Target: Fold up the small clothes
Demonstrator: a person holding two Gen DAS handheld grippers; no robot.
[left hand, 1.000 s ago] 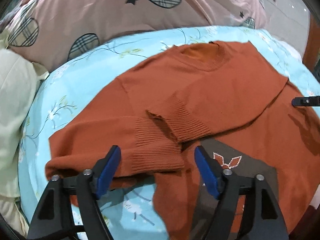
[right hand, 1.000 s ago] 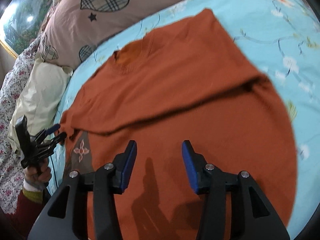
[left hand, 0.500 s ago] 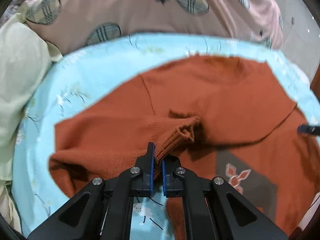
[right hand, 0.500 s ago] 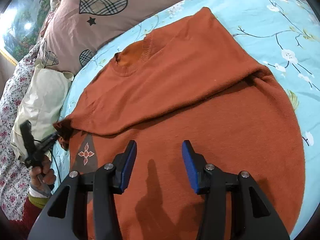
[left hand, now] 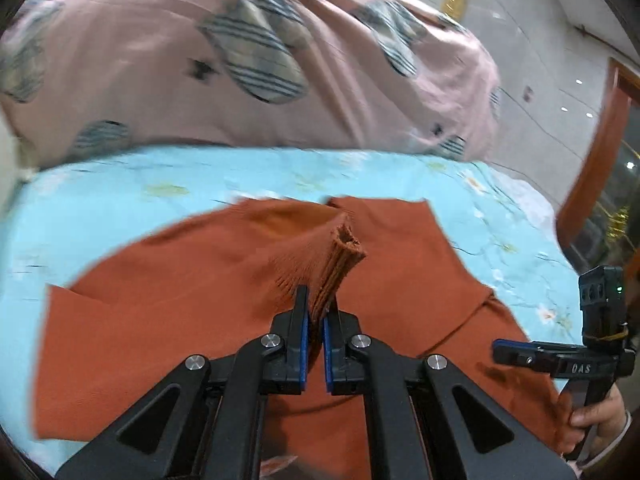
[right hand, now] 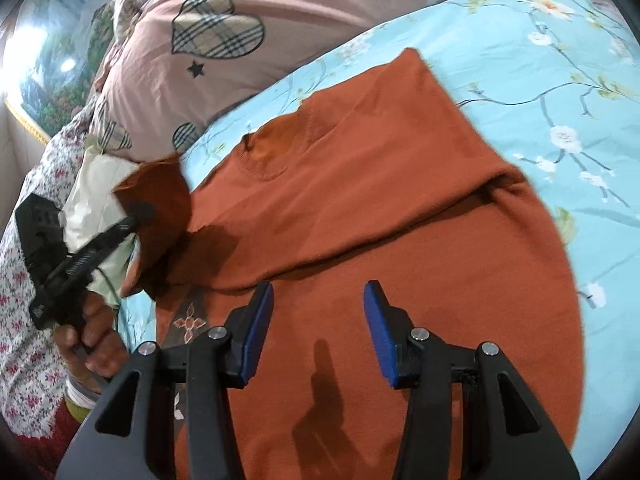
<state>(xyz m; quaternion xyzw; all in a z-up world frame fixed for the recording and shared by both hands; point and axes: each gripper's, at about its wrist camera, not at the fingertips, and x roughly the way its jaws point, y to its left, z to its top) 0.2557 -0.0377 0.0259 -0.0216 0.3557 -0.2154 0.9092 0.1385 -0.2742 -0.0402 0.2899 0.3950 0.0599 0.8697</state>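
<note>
Left tongs (left hand: 316, 320) clamped on ribbed sleeve cuff (left hand: 340, 264), lifted off bed (right hand: 540, 80). Right tongs (right hand: 318, 328) spread wide, hovering over sweater (right hand: 400, 220) hem. Sweater flat on bed, long axis neck-to-hem, collar toward pink pillow (right hand: 280, 32).

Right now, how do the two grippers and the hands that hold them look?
Both the left gripper and the right gripper are black, with blue pads and silver bolts. The right one is marked "DAS". A bare hand shows a light cuff.
</note>
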